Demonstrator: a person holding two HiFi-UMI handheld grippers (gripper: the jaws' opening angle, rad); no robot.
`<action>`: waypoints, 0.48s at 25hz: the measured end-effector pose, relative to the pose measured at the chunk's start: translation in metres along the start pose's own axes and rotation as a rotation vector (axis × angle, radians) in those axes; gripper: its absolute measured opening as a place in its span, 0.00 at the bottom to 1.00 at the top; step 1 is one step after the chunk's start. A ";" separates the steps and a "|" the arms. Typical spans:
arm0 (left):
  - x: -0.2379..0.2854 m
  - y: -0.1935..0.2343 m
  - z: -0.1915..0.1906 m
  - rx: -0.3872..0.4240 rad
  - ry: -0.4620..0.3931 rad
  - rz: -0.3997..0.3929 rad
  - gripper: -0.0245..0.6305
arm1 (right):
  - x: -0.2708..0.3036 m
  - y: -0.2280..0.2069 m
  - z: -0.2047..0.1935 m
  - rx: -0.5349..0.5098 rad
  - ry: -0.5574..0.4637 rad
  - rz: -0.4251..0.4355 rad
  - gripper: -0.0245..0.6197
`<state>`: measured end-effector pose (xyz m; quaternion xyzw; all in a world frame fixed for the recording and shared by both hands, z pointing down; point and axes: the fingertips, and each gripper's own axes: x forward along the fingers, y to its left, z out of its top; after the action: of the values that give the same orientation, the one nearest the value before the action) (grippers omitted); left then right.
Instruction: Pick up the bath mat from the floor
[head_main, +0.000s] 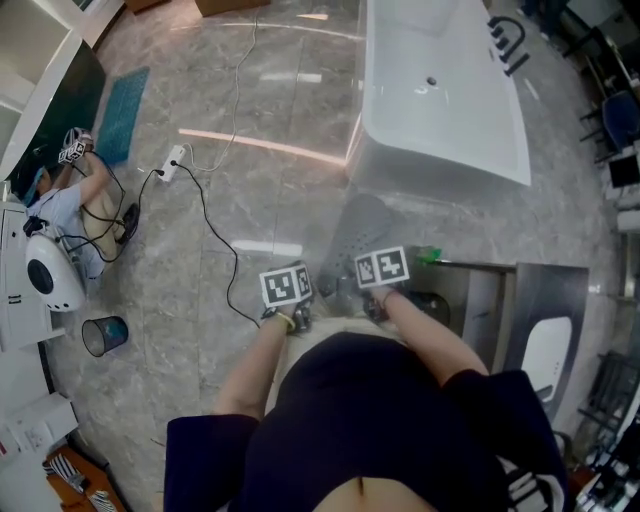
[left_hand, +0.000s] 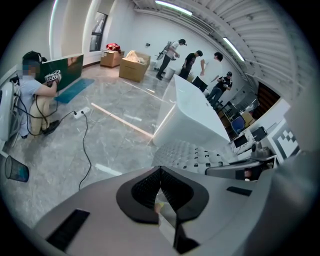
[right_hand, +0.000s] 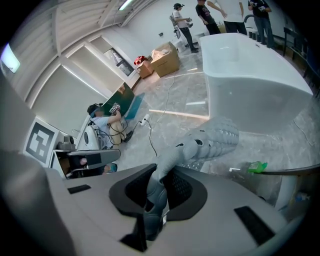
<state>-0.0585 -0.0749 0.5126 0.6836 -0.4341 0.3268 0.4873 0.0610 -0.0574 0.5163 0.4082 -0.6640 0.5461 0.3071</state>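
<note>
Bath mat (right_hand: 215, 137): grey, perforated, judged soft, limp, light. 1 edge is clamped in right gripper (right_hand: 161, 174) jaws. Left gripper (left_hand: 160, 172) jaws are closed together, empty. A 2nd edge hold is advised.

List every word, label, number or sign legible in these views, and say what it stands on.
No text can be read.
Left marker cube and right marker cube: black-and-white squares only, no letters.
White print on the person's dark top: cut off, unreadable.

Grey, rubbery, dimpled bath mat (head_main: 362, 232); glossy marble floor (head_main: 270, 190).
</note>
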 end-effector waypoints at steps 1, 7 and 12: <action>-0.001 -0.001 0.001 0.006 -0.002 -0.001 0.04 | -0.001 0.002 0.000 -0.008 0.000 0.000 0.12; -0.007 -0.010 0.008 0.012 -0.029 -0.012 0.04 | -0.011 0.008 0.005 -0.054 -0.004 0.000 0.12; -0.012 -0.005 0.008 -0.006 -0.044 -0.007 0.04 | -0.013 0.013 0.003 -0.055 -0.006 0.013 0.12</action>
<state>-0.0582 -0.0787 0.4979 0.6907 -0.4433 0.3089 0.4807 0.0561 -0.0571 0.4978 0.3968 -0.6822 0.5285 0.3127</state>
